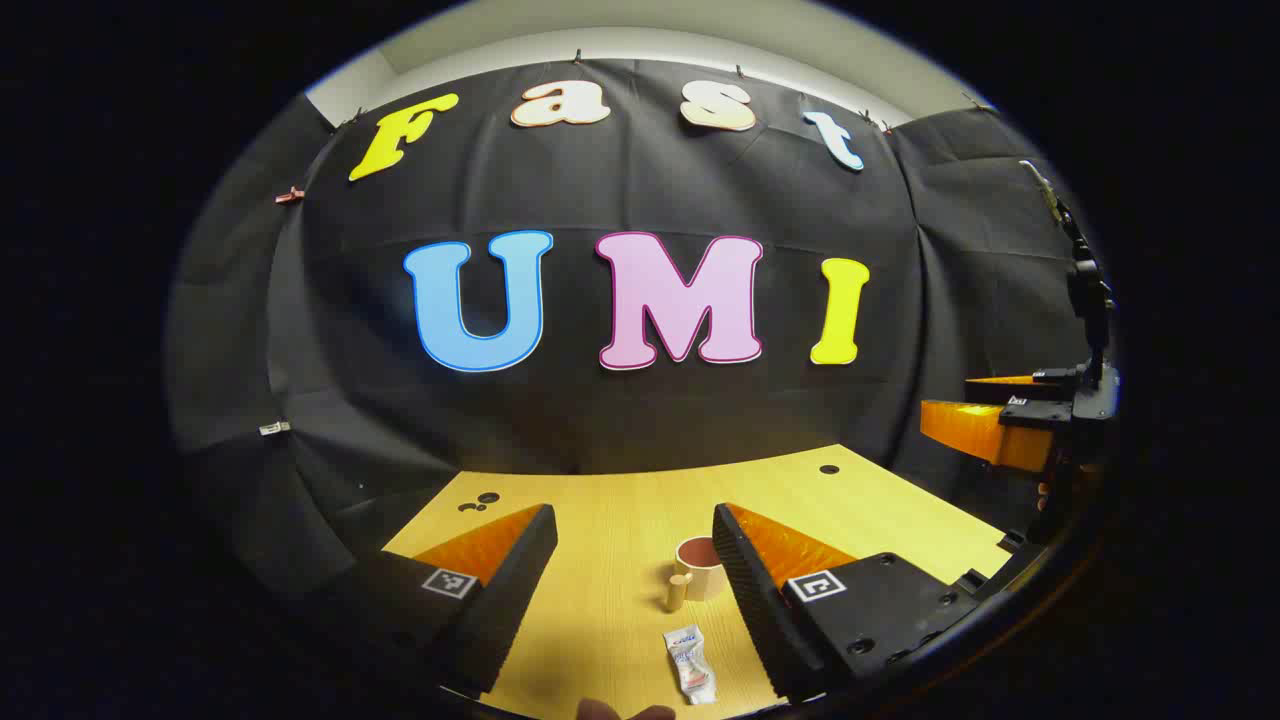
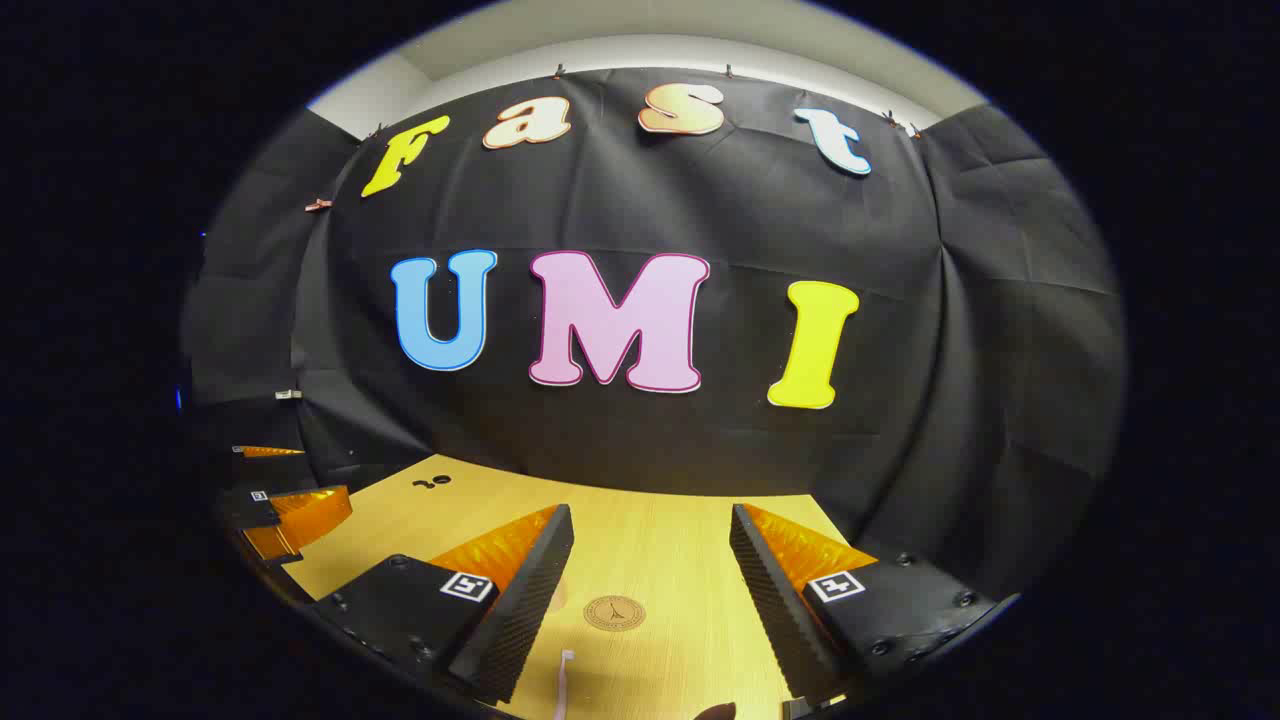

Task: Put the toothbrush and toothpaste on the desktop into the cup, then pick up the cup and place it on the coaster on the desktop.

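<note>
In the left gripper view a pink cup [image 1: 699, 566] with a wooden handle stands upright on the wooden desktop [image 1: 610, 590], just left of my right-hand finger. A small toothpaste tube [image 1: 691, 664] lies flat nearer to me. My left gripper [image 1: 634, 535] is open above the desktop, holding nothing. In the right gripper view a round wooden coaster [image 2: 614, 612] lies between the fingers of my open right gripper [image 2: 651, 535], and a pale toothbrush [image 2: 563, 680] lies near the bottom edge. The right gripper [image 1: 985, 412] also shows at the far right of the left gripper view.
Black cloth walls close in the back and sides of the desktop. Small dark holes [image 1: 829, 468] mark the desktop's far corners [image 2: 432, 482]. The left gripper [image 2: 290, 505] appears at the left edge of the right gripper view.
</note>
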A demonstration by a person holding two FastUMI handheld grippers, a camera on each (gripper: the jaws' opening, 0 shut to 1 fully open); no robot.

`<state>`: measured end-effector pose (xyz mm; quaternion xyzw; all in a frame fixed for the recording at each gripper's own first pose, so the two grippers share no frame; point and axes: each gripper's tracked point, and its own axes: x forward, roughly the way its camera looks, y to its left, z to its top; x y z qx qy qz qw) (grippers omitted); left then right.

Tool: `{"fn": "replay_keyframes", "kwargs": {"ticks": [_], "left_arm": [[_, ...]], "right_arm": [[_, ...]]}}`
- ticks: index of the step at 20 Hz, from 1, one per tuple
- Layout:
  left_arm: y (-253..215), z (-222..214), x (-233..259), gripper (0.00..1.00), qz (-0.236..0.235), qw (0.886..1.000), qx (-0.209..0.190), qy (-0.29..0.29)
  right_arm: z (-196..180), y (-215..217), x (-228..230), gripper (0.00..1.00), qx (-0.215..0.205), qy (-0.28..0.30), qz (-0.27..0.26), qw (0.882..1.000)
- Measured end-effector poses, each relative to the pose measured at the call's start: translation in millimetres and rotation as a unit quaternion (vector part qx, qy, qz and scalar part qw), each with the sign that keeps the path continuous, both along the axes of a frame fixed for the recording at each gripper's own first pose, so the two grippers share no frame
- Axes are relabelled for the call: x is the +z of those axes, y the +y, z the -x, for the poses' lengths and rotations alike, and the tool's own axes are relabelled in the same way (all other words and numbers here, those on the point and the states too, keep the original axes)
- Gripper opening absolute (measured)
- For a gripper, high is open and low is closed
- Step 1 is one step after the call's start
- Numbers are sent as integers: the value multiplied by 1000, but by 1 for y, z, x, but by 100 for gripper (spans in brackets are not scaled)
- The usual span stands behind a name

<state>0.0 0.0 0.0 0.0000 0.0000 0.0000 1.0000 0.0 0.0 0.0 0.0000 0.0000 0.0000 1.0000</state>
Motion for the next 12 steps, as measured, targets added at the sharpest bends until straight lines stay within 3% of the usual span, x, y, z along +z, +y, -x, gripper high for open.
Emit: {"fn": "replay_keyframes", "kwargs": {"ticks": [12], "left_arm": [[-18, 1, -19, 96, 0, 999, -16, 31]], "right_arm": [[4, -2, -8, 97, 1, 11, -4, 1000]]}}
